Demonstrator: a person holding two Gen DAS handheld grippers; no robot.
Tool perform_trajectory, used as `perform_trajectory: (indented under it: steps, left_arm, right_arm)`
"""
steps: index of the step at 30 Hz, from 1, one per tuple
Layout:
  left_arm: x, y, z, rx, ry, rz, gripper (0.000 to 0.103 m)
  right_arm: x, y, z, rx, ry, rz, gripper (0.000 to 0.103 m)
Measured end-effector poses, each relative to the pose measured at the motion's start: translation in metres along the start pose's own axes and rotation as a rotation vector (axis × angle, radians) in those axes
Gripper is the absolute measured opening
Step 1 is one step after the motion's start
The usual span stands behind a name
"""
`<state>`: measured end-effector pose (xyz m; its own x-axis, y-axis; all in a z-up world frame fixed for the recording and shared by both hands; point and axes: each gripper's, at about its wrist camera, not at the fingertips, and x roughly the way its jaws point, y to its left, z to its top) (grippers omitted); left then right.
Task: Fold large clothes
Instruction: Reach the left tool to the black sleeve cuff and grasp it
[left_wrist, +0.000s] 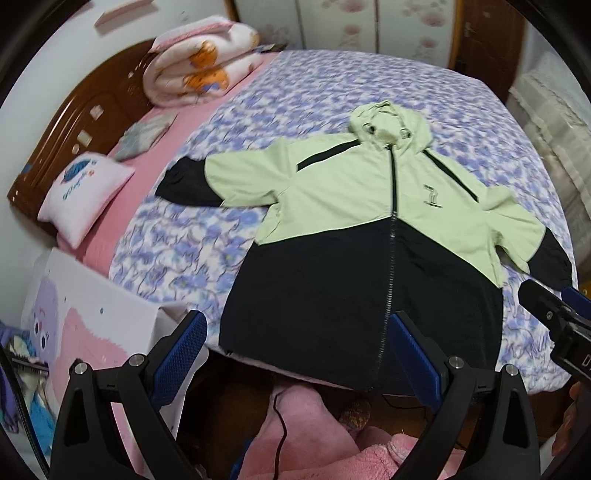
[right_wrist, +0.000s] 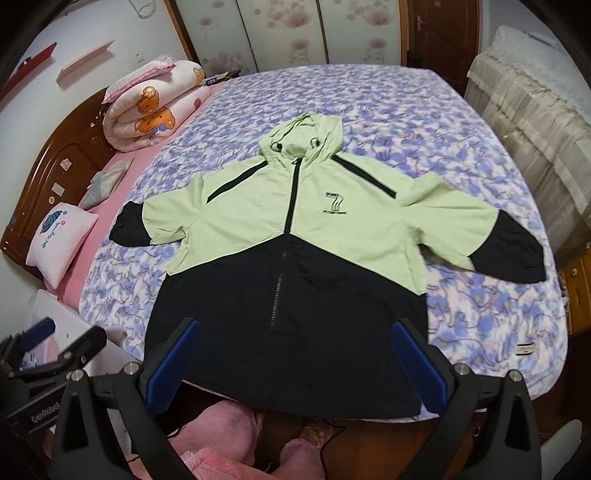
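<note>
While both tools hang above the near edge of the bed, nothing is gripped yet.

Left claw (left_wrist: 295, 354): wide, empty; blue pads (left_wrist: 181, 354) splayed over the hem at 6 o'clock, apparently held back so the whole garment stays in view.

Right claw (right_wrist: 295, 360): wide, empty too, poised over the middle of the hem; in the left view it shows at 4 o'clock.

Person: pink fleecy trousers (right_wrist: 221, 424) at 6 o'clock, standing at the foot of the bed, probably to reach both sides evenly.

Jacket (right_wrist: 295, 280): front up, zipped, spread flat mid-bed; black lower half nearest, hem draped just over the edge.

Sleeves: left sleeve (right_wrist: 147, 225) out toward 9 o'clock, right sleeve (right_wrist: 491, 236) toward 3 o'clock, black cuffs outermost; laid open, likely so each can be turned inward first.

Hood (right_wrist: 306, 136): at 12 o'clock, flat, farthest from the claws.

Bed (right_wrist: 480, 314): purple floral cover, a broad soft surface that suits a large garment.

Beyond: small pillow (right_wrist: 61, 240) at 9 o'clock, rolled quilt (right_wrist: 151, 107) at 10 o'clock by the headboard (right_wrist: 55, 162), all well apart from the jacket.

Stage: folding seems not yet begun.
</note>
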<state>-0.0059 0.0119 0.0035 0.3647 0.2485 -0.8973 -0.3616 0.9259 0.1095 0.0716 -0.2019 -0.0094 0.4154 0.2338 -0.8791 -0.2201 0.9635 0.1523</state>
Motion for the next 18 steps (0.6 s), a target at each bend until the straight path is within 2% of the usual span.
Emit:
perform_trajectory:
  steps: [7, 10, 15, 18]
  left_arm:
    - [0.035, 0.026, 0.024, -0.048, 0.062, -0.076, 0.097]
    - [0.063, 0.04, 0.039, -0.065, 0.13, -0.098, 0.097]
    - [0.101, 0.079, 0.064, -0.102, 0.193, -0.147, 0.097]
    - [0.129, 0.108, 0.086, -0.124, 0.217, -0.177, 0.097]
  right_arm:
    - [0.035, 0.02, 0.019, 0.002, 0.081, 0.025, 0.102]
    - [0.05, 0.03, 0.029, 0.011, 0.097, 0.028, 0.102]
    - [0.074, 0.048, 0.048, 0.059, 0.115, 0.001, 0.102]
    - [0.092, 0.067, 0.059, 0.072, 0.131, -0.05, 0.102]
